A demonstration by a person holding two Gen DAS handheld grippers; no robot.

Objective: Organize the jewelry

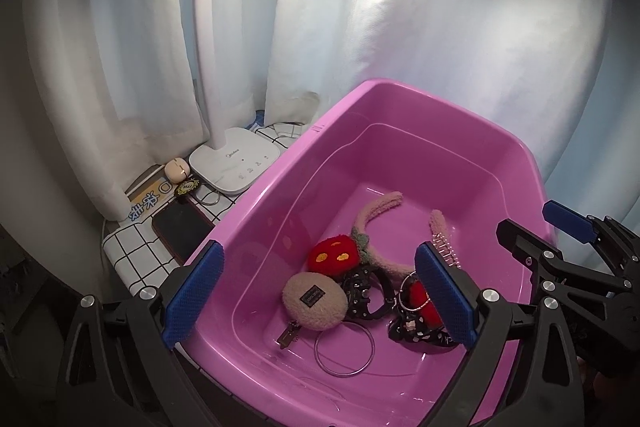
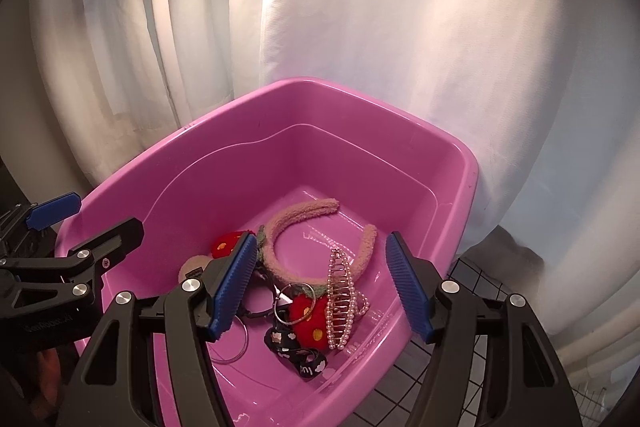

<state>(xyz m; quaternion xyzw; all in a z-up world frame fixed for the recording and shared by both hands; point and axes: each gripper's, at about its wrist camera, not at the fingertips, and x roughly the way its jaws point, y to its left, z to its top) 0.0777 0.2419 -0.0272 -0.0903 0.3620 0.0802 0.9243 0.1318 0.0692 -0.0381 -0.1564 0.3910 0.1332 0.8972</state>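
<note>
**Both grippers empty above the jewelry tub**

The left gripper [image 1: 318,297] and right gripper [image 2: 322,285] hang spread, grasping nothing. Below, in the pink tub [image 2: 192,163], lie a fuzzy pink headband [image 2: 296,217], a pearl hair claw [image 2: 340,301], half hidden in the left view, and a metal ring [image 1: 344,349]. Only the left view shows the lamp base [image 1: 236,163].

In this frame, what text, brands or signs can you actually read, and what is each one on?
"Midea": white lamp base, small and faint.
"GenRobot.AI": left gripper body, dim.
Large printed characters: blue and yellow pack, upside down, unread.
Black tag: beige plush clip, too small.
White letters: black patterned strap, partly hidden.
</note>
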